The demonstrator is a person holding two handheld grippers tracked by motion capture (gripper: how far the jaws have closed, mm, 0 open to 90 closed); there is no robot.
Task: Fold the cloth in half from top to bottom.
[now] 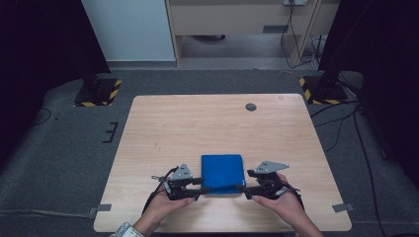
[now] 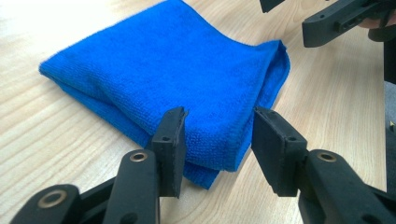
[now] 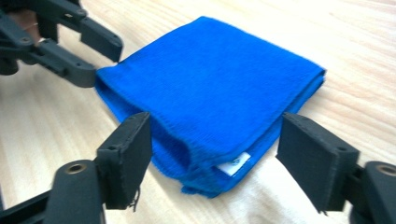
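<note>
My left gripper (image 2: 217, 140) sits closest in its own view, jaws parted, straddling the near corner of the folded blue cloth (image 2: 177, 79) without clamping it. The cloth edge lies between the pads; I can't tell whether either pad touches. In the right gripper view my right gripper (image 3: 215, 154) stands wider open, its jaws either side of the other near corner, where a small white tag (image 3: 235, 164) pokes out of the layers. It has hold of nothing. From the high view, the cloth (image 1: 223, 173) lies flat on the tabletop (image 1: 197, 123), toward the near edge, midway between the two grippers. Left gripper (image 1: 203, 185) at its near-left corner, right gripper (image 1: 243, 187) at its near-right corner. Both hands low on the tabletop.
</note>
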